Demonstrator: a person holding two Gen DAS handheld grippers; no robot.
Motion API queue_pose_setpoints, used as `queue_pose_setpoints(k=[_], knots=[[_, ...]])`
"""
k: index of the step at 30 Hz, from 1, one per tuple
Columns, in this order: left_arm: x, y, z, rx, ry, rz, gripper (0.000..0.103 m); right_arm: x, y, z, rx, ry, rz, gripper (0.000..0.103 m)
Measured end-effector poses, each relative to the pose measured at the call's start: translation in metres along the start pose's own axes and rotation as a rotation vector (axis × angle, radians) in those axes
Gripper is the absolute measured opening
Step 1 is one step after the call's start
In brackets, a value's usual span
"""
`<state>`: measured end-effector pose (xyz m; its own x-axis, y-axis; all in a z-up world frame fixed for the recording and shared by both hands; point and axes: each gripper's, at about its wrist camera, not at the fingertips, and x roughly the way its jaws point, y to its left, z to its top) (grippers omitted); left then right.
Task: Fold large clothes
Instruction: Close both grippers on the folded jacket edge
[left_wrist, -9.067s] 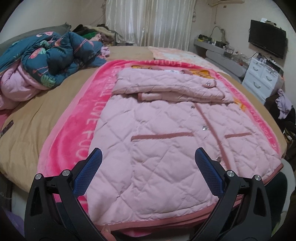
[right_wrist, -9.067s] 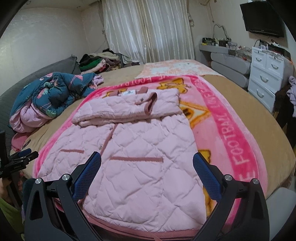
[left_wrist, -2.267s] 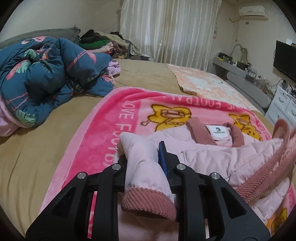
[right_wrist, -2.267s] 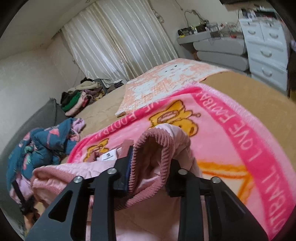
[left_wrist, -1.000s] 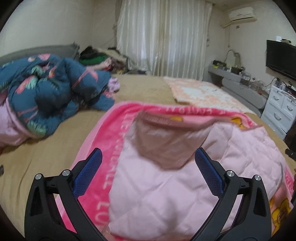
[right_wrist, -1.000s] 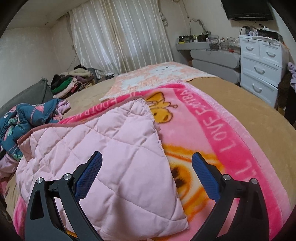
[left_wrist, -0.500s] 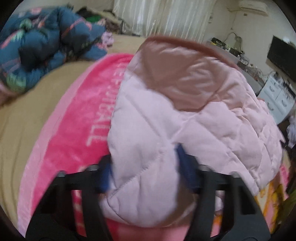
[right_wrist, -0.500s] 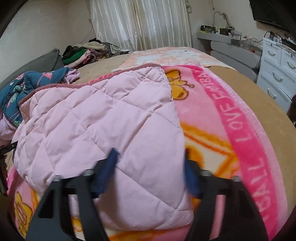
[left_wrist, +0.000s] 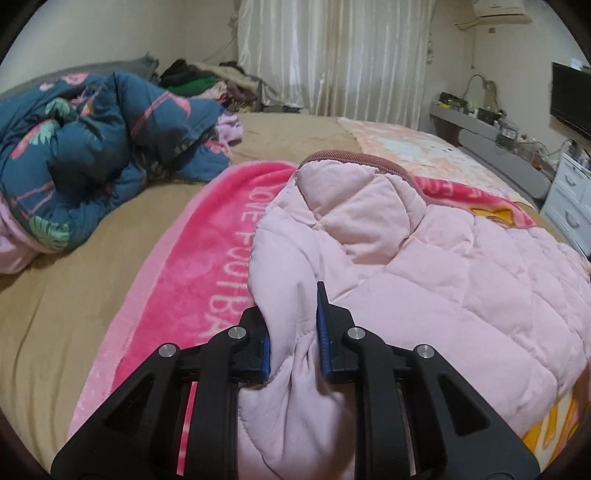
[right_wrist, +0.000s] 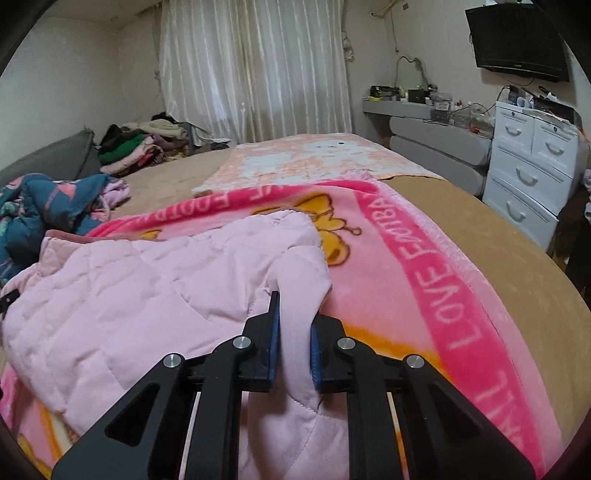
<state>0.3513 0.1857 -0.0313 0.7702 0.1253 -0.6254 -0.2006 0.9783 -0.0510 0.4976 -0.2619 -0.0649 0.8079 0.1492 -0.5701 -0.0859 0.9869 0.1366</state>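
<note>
I have the left hand-held gripper (left_wrist: 293, 339) and the right hand-held gripper (right_wrist: 293, 345) each clenched on a puffy fold of the quilted pink jacket (left_wrist: 424, 266), which lies bunched on the fleecy pink blanket (right_wrist: 424, 295) covering the bed (left_wrist: 74, 295).

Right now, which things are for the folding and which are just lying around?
For the folding:
pink quilted jacket
left gripper
right gripper
pink blanket

Just lying around:
blue flowery quilt
clothes pile
white drawers
TV

White curtains (right_wrist: 255, 70), white drawers (right_wrist: 532, 166), wall TV (right_wrist: 517, 37), tan bed (left_wrist: 74, 288)
</note>
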Motion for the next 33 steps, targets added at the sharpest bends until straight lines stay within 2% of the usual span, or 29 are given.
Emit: queue_pose_setpoints(k=[5,9,14,20,25,27,33], knots=[[0.029,0.001,0.000,-0.004,0.034,0.013,0.012,0.029,-0.004,-0.009,0.034,0.068,-0.047,0.012],[0.045,0.007,-0.006,-0.041,0.057,0.002,0.013,0.036,-0.010,-0.011,0.063,0.095,-0.044,0.012],[0.046,0.012,-0.008,-0.064,0.065,-0.011,0.014,0.043,-0.007,-0.020,0.045,0.116,-0.062,0.013],[0.040,0.013,-0.007,-0.087,0.079,-0.009,0.015,0.035,-0.013,-0.018,0.078,0.130,-0.040,0.017],[0.036,0.014,-0.007,-0.096,0.085,-0.007,0.016,0.029,-0.019,-0.018,0.125,0.140,-0.038,0.038],[0.034,0.014,-0.008,-0.097,0.085,-0.004,0.016,0.026,-0.021,-0.020,0.133,0.145,-0.045,0.054],[0.028,0.013,-0.008,-0.105,0.090,-0.001,0.019,0.021,-0.029,-0.021,0.199,0.149,-0.034,0.080]])
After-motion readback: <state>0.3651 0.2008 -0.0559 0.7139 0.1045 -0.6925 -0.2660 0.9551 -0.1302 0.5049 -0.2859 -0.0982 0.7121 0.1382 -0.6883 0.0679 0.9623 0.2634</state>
